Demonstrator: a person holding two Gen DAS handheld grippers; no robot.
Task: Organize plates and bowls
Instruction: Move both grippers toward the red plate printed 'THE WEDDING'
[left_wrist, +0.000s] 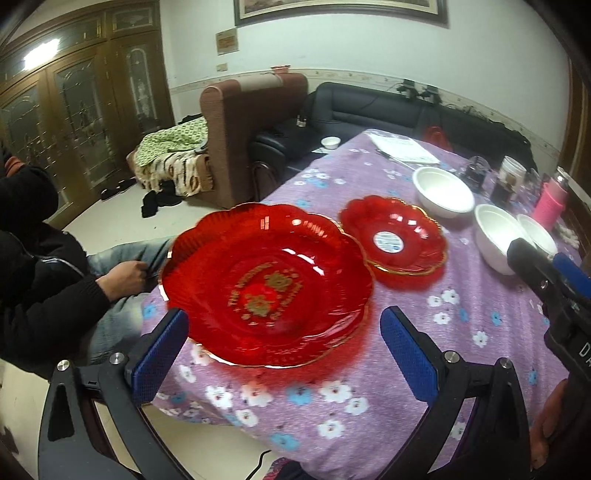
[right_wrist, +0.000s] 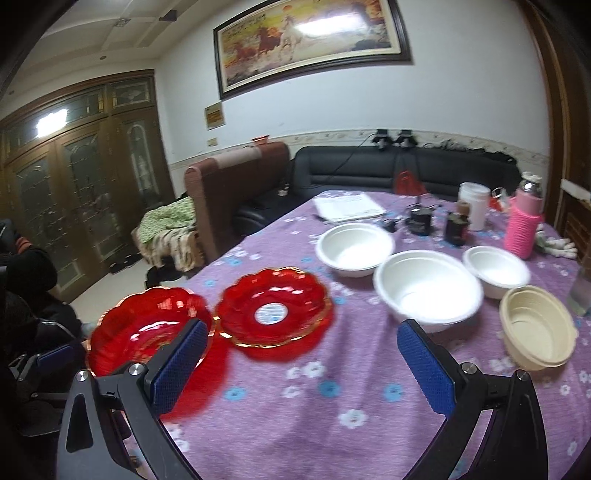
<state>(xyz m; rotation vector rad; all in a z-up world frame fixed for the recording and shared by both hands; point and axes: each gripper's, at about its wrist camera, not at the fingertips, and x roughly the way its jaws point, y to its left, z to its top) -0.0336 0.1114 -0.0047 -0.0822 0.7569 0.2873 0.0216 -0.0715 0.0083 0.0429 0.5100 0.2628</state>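
A large red scalloped plate (left_wrist: 266, 291) lies on the purple flowered tablecloth (left_wrist: 332, 406) near its left edge. A smaller red plate (left_wrist: 395, 240) with a white sticker lies to its right. My left gripper (left_wrist: 284, 354) is open and empty, just in front of the large plate. In the right wrist view the large plate (right_wrist: 147, 332) and the smaller plate (right_wrist: 273, 310) lie side by side. Three white bowls (right_wrist: 424, 291) and a beige bowl (right_wrist: 535, 328) stand behind and to the right. My right gripper (right_wrist: 303, 365) is open and empty above the cloth.
A pink bottle (right_wrist: 524, 221), dark jars (right_wrist: 456, 225), a white cup and papers (right_wrist: 347, 208) stand at the far end of the table. A seated person (left_wrist: 48, 280) is at the left. Sofas stand behind the table.
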